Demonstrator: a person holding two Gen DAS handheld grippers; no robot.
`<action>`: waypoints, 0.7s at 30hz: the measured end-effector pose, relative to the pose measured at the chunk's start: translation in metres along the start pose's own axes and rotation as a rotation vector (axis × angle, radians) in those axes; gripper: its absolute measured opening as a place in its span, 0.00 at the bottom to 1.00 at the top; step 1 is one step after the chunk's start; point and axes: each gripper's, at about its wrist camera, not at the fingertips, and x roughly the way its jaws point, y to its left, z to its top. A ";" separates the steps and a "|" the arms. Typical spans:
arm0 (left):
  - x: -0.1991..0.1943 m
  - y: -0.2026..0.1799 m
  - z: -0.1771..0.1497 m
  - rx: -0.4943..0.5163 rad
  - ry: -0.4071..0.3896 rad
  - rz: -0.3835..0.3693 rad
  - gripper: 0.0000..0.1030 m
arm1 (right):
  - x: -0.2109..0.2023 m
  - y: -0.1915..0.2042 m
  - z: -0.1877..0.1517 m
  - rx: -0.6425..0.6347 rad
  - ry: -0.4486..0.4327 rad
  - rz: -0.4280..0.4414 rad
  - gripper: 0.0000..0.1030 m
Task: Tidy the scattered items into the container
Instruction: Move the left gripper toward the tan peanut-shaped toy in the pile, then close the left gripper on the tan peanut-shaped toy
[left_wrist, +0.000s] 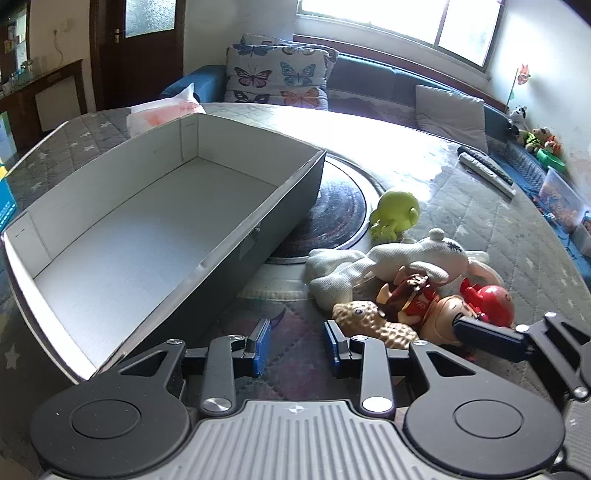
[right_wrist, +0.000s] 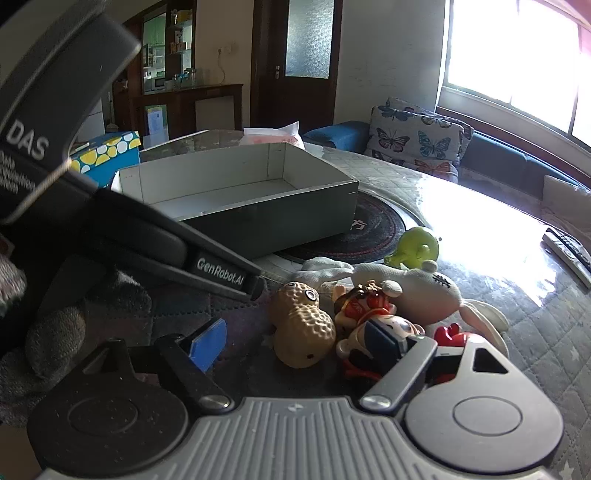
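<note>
An empty grey cardboard box (left_wrist: 258, 218) with a white inside stands on the table; it also shows in the right wrist view (right_wrist: 258, 225). A pile of toys lies to its right: a tan peanut toy (left_wrist: 369, 321) (right_wrist: 303, 325), a white plush (left_wrist: 399, 258) (right_wrist: 413, 284), a green frog toy (left_wrist: 395, 214) (right_wrist: 413, 247), a red toy (left_wrist: 491, 301) and a small figure (right_wrist: 384, 332). My left gripper (left_wrist: 297, 345) is open and empty just left of the peanut. My right gripper (right_wrist: 299, 341) is open, its jaws around the peanut and the figure.
A dark round mat (left_wrist: 332, 218) lies under the box's corner. Remote controls (left_wrist: 487, 171) lie at the far right. A blue dotted box (right_wrist: 107, 151) and a plastic bag (right_wrist: 273, 136) stand behind the box. A sofa with butterfly cushions (left_wrist: 277, 77) is beyond the table.
</note>
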 end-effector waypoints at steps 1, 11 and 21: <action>0.001 0.000 0.002 -0.001 0.004 -0.008 0.33 | 0.002 0.000 0.000 -0.003 0.003 0.002 0.80; 0.011 -0.003 0.014 0.019 0.040 -0.090 0.33 | 0.023 0.009 0.003 -0.068 0.040 0.004 0.63; 0.014 0.004 0.016 -0.063 0.106 -0.202 0.33 | 0.027 0.000 0.000 -0.042 0.064 0.016 0.45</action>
